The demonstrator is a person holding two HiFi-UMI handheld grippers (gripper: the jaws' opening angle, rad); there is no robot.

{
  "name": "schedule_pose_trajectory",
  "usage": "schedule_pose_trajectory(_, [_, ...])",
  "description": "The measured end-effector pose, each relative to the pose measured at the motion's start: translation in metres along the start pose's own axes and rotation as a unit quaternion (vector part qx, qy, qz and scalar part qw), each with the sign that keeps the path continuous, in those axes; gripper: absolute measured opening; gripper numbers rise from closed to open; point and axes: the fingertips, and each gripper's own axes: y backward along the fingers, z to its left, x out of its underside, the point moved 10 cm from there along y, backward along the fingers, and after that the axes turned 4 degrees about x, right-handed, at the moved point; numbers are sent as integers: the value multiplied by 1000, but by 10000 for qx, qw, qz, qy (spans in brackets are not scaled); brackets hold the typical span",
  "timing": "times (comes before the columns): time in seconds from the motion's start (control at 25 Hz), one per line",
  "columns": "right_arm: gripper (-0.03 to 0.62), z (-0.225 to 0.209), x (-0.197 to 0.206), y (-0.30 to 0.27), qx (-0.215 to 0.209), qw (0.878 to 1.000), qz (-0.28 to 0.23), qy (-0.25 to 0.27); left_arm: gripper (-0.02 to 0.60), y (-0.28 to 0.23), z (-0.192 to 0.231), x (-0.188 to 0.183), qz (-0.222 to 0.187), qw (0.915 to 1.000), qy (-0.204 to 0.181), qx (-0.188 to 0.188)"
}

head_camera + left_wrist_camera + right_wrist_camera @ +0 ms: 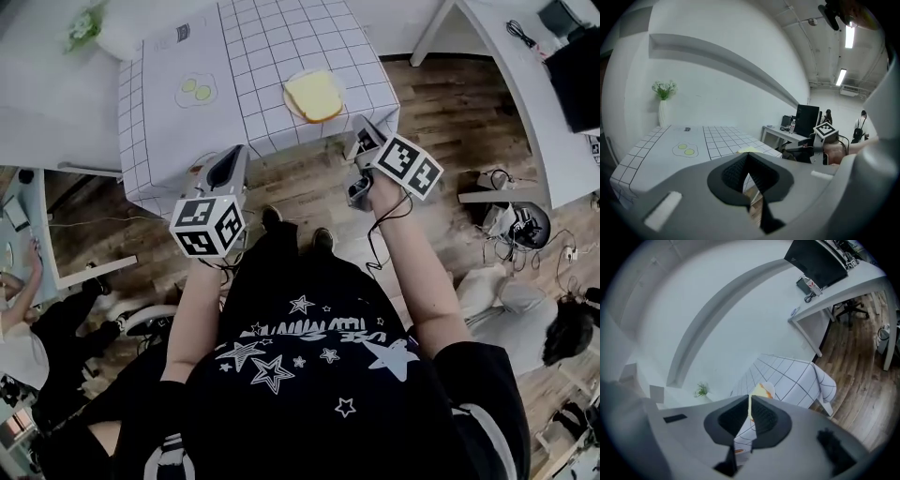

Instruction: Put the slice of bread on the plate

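The slice of bread (314,94) lies flat on a pale plate (287,99) close to the near edge of the desk (262,37), which is covered by a white cloth with a black grid. From the right tool (361,133) the bread is ahead and a little to the left, well apart from its tips; from the left tool (228,169) it is ahead and off to the right, further away. Both tools are held in the air off the near edge of the desk, above the wooden floor (469,112), each with its marker cube toward the person. In the right gripper view the right tool (750,404) is clenched, its dark pads drawn together to a thin slit with nothing between them, and the bread (764,390) shows just past the tips. In the left gripper view the left tool (747,161) is clenched too, its pads meeting at the front and holding nothing, and the edge of the bread (749,150) peeks just over them. Ahead and left of the left tool a flat fried-egg shape (684,149) with two green yolks lies on the cloth, and a white vase of flowers (662,112) stands beyond the far left corner of the desk
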Motion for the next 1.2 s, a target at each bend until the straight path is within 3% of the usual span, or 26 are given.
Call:
schedule_pose_trajectory(0.16, [21,-2,12,15,-306,9988,-22,-381,9,20,-12,8,-75,9999,8,-73])
schedule_pose_trajectory(0.36, [20,-3,35,30,-256,9982,-40,-549,9,48,-18,29,22,10000,-64,-53])
schedule_pose_trajectory(0.8, [20,62,101,101,-528,9970,-255,513,9,135,-11,55,-194,9998,46,73])
schedule_pose_trajectory(1.0, [20,80,136,146,-407,9969,-297,610,9,161,-19,57,-282,9987,25,429])
schedule_pose_trajectory(1.2, [20,84,183,210,-345,9951,-306,872,9,185,-50,84,-350,9967,120,726])
